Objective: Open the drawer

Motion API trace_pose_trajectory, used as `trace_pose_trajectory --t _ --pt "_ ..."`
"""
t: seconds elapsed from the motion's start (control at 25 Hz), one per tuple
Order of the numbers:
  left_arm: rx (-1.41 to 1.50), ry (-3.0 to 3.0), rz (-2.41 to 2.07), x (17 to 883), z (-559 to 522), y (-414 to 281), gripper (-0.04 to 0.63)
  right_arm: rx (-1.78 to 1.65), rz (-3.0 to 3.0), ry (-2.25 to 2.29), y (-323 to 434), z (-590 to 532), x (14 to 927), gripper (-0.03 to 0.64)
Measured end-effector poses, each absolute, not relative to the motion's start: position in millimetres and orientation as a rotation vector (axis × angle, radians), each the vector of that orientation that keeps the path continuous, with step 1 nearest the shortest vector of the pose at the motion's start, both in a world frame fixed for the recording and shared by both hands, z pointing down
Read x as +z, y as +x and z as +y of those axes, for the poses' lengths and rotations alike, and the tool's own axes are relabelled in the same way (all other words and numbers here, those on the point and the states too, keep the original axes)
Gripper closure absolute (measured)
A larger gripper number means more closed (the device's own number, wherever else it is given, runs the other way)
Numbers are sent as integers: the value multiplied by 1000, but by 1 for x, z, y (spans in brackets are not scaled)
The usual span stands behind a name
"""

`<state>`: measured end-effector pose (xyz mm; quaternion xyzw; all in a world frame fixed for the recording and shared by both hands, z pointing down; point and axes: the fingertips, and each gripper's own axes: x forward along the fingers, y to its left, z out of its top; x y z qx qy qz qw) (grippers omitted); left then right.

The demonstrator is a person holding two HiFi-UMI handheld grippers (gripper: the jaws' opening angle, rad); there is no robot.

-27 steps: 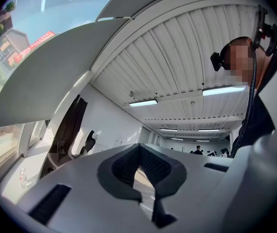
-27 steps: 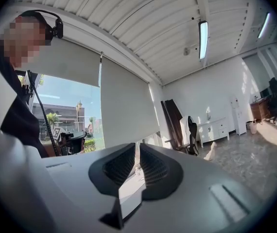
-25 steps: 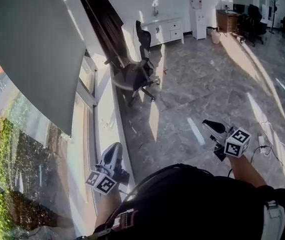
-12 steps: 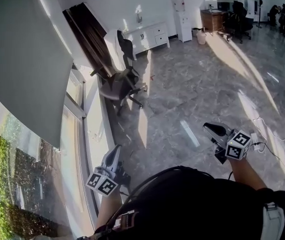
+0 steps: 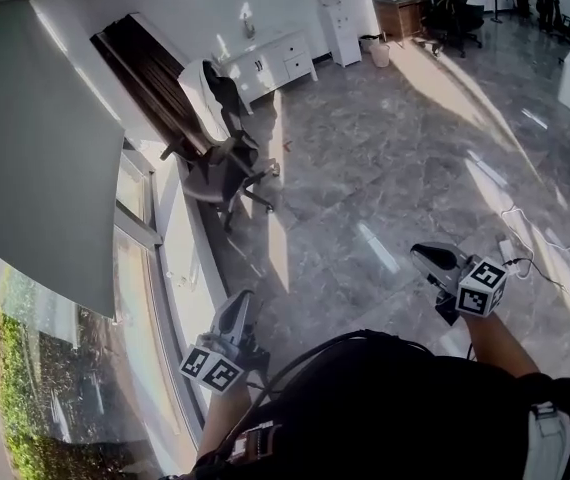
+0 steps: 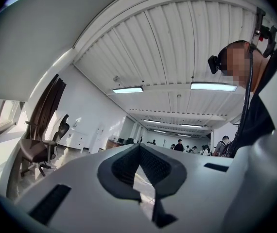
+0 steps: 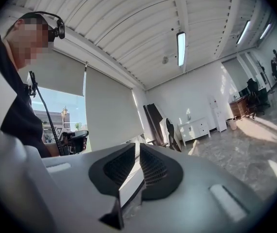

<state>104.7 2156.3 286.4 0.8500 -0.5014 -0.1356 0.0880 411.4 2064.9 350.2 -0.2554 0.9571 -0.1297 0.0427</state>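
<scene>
Standing on a marble floor [image 5: 385, 158], a person holds the left claw [image 5: 244, 300] and right claw [image 5: 421, 254] low in frame, both pressed together, empty. The white drawer cabinet [image 5: 267, 62] sits far off, upper centre.

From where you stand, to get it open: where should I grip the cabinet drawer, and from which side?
Probably the drawer front at the white cabinet's right end, straight on from the room side, since it faces that way. Any handle is too small to see.
</scene>
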Motion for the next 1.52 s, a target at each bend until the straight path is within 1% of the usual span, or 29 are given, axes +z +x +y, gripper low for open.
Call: trace_pose_trajectory --t 0.28,0.4,0.64,0.88,1.04,1.28,1.52 --pt "-448 2569 -1375 291 2103 69 595 -340 2935 -889 378 2037 338 617" --pt "-488 2594 -1312 284 2067 31 595 -288 2898 -996 351 2010 320 617" --pt "-496 2636 -1254 266 2009 -67 595 -218 2847 -1112 264 1967 292 617" --pt "-488 2655 -1183 273 1975 -121 595 -195 2855 -1157 200 1949 291 618" --pt "-501 2653 -1160 280 1953 -143 595 -200 2868 -1187 180 1936 294 617" --pt "-488 2618 -1167 292 1918 -160 595 -202 2871 -1203 169 1895 287 617" --pt "-444 2619 -1236 292 1887 -142 595 -227 2886 -1093 175 1842 303 618"
